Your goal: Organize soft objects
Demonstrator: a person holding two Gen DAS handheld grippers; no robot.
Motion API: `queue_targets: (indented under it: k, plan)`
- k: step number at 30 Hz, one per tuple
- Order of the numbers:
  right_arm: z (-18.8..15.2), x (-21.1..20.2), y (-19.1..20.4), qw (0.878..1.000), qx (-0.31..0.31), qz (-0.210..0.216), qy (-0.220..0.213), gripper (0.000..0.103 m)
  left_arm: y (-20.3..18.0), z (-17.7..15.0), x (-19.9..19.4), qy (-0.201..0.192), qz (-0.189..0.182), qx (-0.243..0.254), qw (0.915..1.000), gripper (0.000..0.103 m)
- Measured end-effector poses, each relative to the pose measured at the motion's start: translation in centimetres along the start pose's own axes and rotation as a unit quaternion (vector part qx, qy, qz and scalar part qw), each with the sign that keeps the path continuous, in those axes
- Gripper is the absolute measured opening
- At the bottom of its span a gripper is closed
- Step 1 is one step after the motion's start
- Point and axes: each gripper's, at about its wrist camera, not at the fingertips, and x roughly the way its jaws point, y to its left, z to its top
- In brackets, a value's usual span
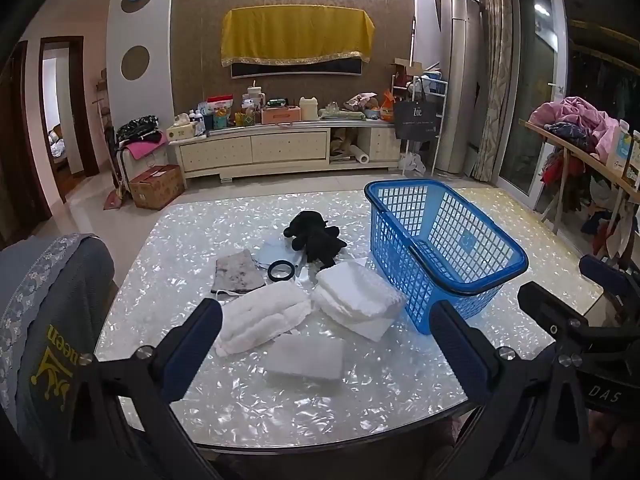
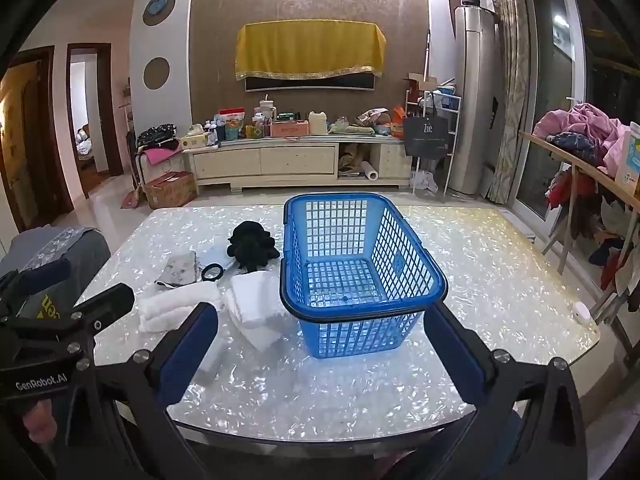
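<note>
Both claws, left claw [image 1: 326, 330] and right claw [image 2: 320, 334], spread wide over table edge [image 2: 320, 436] before basket [image 2: 362, 200].

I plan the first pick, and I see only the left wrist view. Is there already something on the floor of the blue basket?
Observer: No. The right wrist view looks straight down into the blue basket, and its mesh floor is bare.
Operator: Thank you. Does anything lie on the table to the right of the basket? My view cuts off there.
Observer: Yes. One small white round object lies near the right edge, well apart from the basket. I cannot tell what it is.
</note>
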Motion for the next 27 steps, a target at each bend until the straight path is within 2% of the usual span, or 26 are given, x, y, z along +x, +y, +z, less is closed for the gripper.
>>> queue_targets:
  k: [27]
  plan:
    - [0.00, 0.02, 0.02, 1.000, -0.002, 0.002, 0.007, 0.103, -0.06, -0.18, -0.24, 0.002, 0.001, 0.003, 1.0000, 0.103]
